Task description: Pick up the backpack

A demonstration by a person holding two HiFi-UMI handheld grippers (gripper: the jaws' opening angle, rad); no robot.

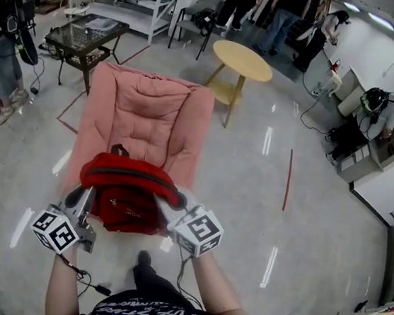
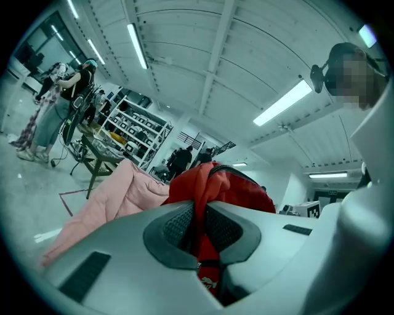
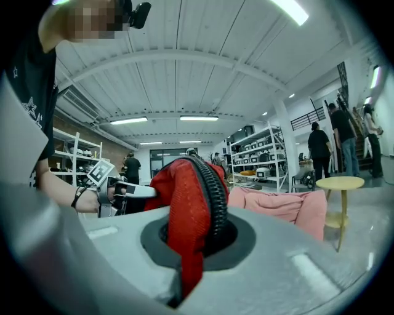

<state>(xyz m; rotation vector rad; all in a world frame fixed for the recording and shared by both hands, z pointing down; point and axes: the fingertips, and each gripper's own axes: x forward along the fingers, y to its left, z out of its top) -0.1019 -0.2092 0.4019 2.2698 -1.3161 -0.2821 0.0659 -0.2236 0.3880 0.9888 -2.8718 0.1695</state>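
left tool (image 2: 198, 229): jaws clamped on red backpack (image 1: 127, 196) fabric | right tool (image 3: 196, 237): jaws clamped on backpack's zipper edge | backpack: over near end of pink chair (image 1: 153, 108)

Backpack (image 1: 123, 205) matt red cloth; chair (image 1: 152, 112) pink quilted fabric; floor (image 1: 250, 188) glossy; round table (image 1: 241, 57) wood.

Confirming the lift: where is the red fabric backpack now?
Head view, lower centre: the red fabric backpack is clamped between the left gripper and right gripper, over the near end of the pink padded chair.
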